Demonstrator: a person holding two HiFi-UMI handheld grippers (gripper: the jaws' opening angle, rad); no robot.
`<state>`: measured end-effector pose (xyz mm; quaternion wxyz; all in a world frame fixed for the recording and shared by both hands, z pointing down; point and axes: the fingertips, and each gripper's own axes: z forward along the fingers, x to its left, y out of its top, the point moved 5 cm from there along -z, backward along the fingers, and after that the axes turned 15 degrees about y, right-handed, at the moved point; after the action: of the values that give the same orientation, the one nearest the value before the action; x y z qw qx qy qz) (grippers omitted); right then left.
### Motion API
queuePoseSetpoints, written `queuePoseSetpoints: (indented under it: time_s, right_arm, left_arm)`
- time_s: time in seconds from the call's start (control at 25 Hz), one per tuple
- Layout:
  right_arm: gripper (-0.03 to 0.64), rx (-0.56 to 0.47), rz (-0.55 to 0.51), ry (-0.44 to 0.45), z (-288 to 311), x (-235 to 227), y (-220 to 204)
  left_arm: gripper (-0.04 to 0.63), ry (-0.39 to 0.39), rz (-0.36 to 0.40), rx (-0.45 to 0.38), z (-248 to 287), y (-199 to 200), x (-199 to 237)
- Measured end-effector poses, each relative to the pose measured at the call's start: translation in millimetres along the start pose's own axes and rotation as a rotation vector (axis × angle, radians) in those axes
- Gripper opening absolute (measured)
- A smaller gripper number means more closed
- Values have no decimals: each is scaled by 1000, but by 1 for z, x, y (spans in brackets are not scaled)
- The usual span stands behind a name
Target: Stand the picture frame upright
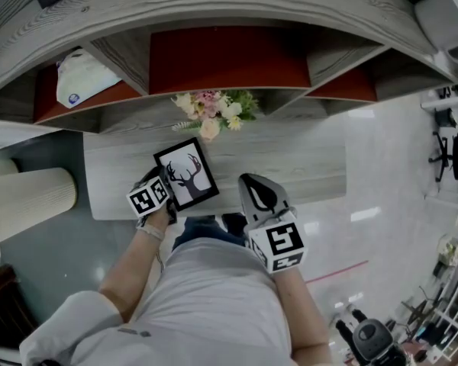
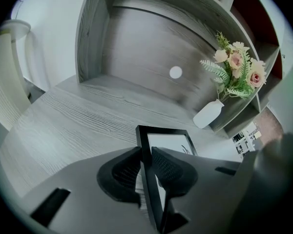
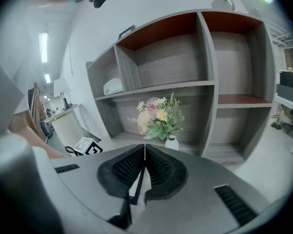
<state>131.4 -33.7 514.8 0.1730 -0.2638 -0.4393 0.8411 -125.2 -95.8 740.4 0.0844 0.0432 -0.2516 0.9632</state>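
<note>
Head view: I am taking hold of the picture frame (image 1: 187, 175) at its near-left edge, with the lift itself not yet done.

The frame is lying on the grey desk (image 1: 305, 162), near its front edge and just in front of the flower vase (image 1: 211, 130). My left gripper (image 1: 162, 180) is clamping the black border between its pads, while the right gripper (image 1: 252, 181) is hovering to the right, closed on nothing. Next I am expecting to tip the far edge up, probably steadying the frame with the right gripper so it does not slide.
</note>
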Motion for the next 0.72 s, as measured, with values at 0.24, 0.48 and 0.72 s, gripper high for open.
queuePoseSetpoints:
  time_s: [0.24,0.48,0.72]
  right_arm:
    - [20,3,-9,14,3,-2,1]
    - [20,3,-30,40,8,-3,3]
    - [20,2,-39,64,17,-3,6]
  left_arm:
    - [75,-57,7,-53,-7,10,-4]
    - [75,-106,36,-139,-19,24,-7]
    - [74,-156,61,-213,-31,35,-11]
